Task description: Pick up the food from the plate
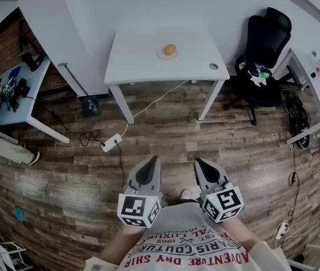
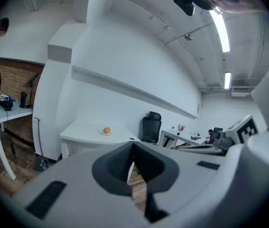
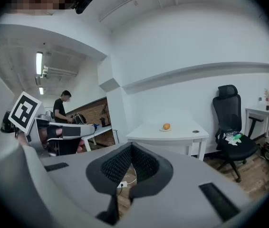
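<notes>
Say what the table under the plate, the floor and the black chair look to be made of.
Table: smooth matt white top and legs, likely laminated board or painted metal. Floor: grey-brown planks with grain and seams, wood or wood-look laminate. Chair: black, probably mesh or fabric on a plastic frame; too small to be sure.

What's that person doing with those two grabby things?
A person stands on the wood floor, holding the left tool and the right tool, one in each hand. Both are shut with nothing in them. Ahead, a round orange food sits on a plate on a white table. Neither tool is near it, so the pick-up has not begun.
</notes>
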